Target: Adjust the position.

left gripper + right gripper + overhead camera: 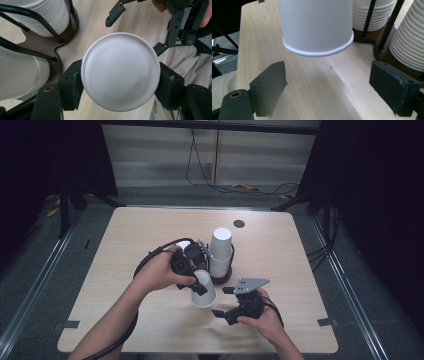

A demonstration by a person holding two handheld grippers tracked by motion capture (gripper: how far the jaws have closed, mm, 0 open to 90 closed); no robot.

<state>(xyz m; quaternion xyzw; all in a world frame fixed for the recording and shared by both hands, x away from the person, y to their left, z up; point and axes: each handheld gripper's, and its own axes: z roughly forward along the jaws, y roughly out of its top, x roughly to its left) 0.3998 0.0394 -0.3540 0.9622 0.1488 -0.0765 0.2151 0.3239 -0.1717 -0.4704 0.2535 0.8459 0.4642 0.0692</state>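
Note:
A white paper cup (205,293) hangs mouth-down and tilted just above the table, with my left gripper (199,282) shut on its sides. In the left gripper view the cup's round base (120,75) faces the camera and both black pads (72,85) press against it. My right gripper (222,301) rests low on the table to the cup's right, open, with nothing between its jaws. In the right gripper view the cup's rolled rim (318,51) floats above the wood ahead of the open gripper (332,87).
A tall stack of white cups (220,251) stands in a black wire holder on a brown base (220,279) right behind the held cup. A second stack (20,72) sits beside it. The table edge (200,351) is near the person's forearms.

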